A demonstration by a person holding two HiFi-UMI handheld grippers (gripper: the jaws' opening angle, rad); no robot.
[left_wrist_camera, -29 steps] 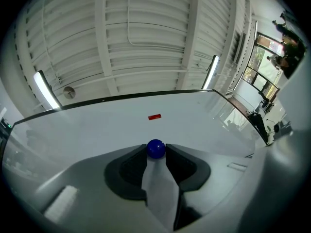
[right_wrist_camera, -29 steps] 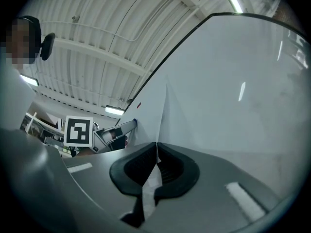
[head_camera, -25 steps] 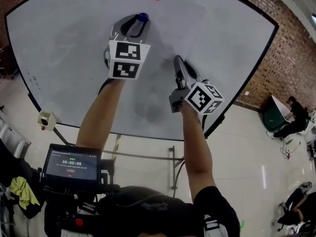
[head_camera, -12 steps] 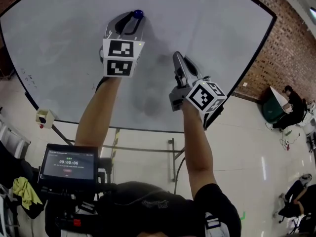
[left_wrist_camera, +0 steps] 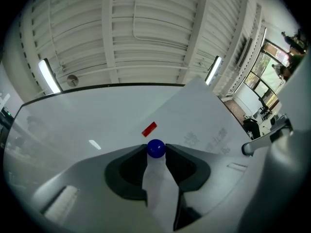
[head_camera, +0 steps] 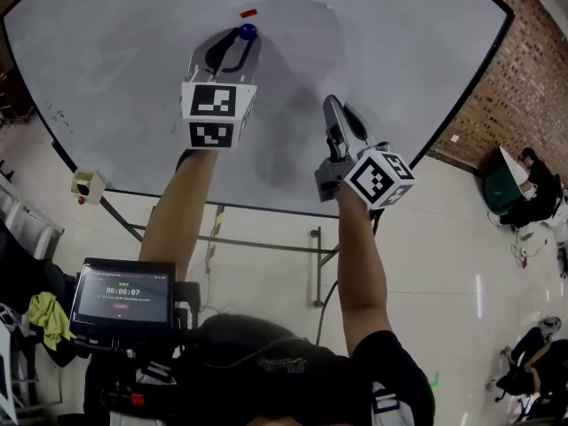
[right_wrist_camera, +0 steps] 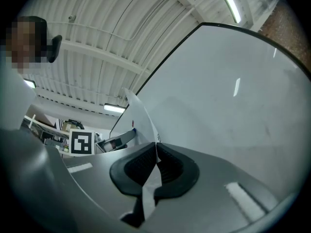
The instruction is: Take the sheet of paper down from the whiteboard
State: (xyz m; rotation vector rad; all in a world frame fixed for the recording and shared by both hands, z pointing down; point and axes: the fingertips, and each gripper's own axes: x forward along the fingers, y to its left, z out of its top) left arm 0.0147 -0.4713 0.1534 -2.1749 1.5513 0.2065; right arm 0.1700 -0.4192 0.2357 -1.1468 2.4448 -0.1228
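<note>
The left tongs [left_wrist_camera: 156, 154] clenched the round blue magnet [head_camera: 248, 32], apparently to free the white paper sheet [left_wrist_camera: 199, 115], while the right tongs [right_wrist_camera: 154, 149] pinched its edge against falling.

Brick wall [head_camera: 525, 76], small screen [head_camera: 124, 293]

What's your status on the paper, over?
Left tool clamps blue magnet. Right tool pinches paper edge. Red magnet sits at its corner, possibly pinning it.

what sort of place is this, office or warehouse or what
Likely a big industrial-style workspace or lab: a large whiteboard on a stand, a brick wall, and a ribbed ceiling with tube lights.
</note>
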